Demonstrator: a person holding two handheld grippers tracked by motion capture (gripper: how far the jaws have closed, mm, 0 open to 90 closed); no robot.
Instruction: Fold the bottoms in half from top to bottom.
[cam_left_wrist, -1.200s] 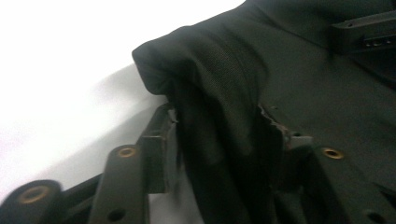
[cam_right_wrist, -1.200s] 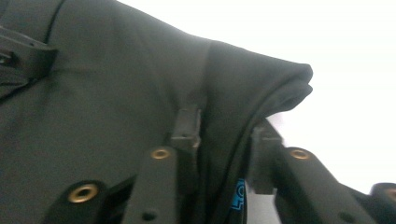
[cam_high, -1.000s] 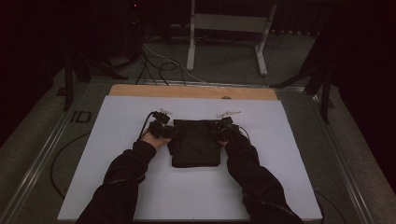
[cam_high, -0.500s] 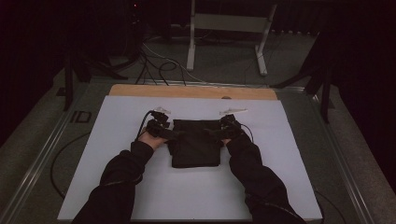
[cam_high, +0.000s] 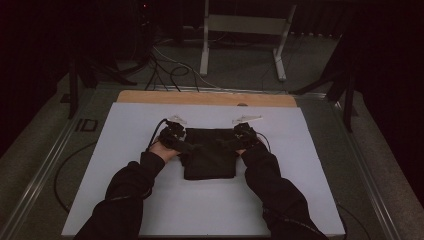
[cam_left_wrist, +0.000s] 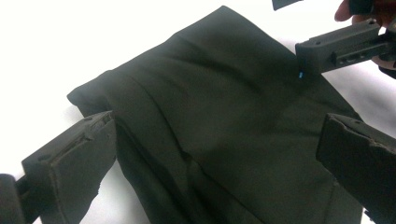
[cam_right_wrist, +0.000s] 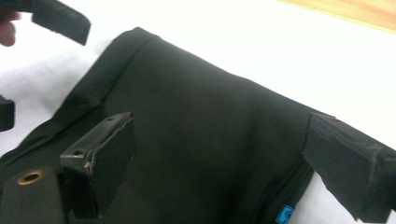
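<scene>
Letting go: both jaw pairs are opening wide, left gripper (cam_high: 186, 146) and right gripper (cam_high: 226, 144) now hovering spread over the folded black cloth (cam_high: 209, 154), lying mid-sheet, fold apparently finished.

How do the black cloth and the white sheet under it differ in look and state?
The black cloth is dark and small; the white sheet is pale and much larger. The cloth is folded, with creases and layered edges; the sheet lies spread flat in one layer. Both rest flat on the table.
</scene>
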